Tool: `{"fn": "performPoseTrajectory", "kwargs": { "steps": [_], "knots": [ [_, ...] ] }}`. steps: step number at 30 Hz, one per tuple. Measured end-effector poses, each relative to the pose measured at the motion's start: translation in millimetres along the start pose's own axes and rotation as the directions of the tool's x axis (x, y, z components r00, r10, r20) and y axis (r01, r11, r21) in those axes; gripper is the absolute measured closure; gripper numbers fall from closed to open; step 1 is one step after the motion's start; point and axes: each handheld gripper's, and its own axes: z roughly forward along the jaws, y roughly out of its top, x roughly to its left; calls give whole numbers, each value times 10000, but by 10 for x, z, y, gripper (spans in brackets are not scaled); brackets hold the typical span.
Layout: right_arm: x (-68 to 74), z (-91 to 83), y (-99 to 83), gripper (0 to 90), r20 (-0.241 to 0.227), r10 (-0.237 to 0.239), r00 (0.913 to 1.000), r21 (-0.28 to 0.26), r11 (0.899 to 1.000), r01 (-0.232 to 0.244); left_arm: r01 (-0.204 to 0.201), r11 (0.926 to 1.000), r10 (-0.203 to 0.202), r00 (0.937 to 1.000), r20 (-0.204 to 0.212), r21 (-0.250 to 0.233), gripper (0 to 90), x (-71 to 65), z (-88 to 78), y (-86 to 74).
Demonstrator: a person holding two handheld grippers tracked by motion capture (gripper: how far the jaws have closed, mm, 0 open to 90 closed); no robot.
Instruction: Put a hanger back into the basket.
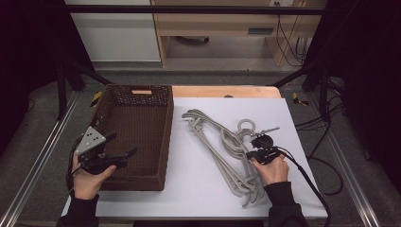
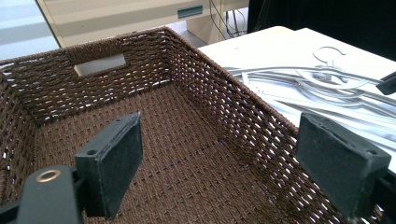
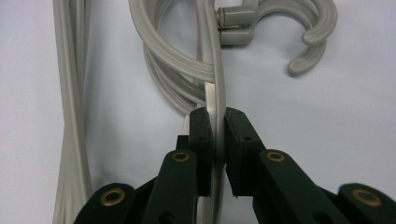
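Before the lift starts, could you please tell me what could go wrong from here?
1. The right gripper is shut on one thin bar of a hanger in an interlocked pile; lifting may drag the others along or scatter them.
2. The grip is narrow and off-centre, so the hanger could swing or slip.
3. The left gripper, jaws open, hovers over the basket; it may block the drop.

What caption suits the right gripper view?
Right gripper clamped on a grey plastic hanger lying on the white table.
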Motion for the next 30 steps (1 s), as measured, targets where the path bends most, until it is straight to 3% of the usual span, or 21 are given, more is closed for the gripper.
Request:
{"fn": "performPoseTrajectory", "kwargs": {
  "steps": [15,30],
  "knots": [
    [-36,-116,-6,827,-320,258,9992,-576,9980,-277,46,10000,-46,10000,12,-23,148,12,-5,0],
    [-84,-415,-24,826,-485,-12,9988,-1503,9886,-61,18,10000,-18,9999,112,12,149,0,4,1]
  ]
}}
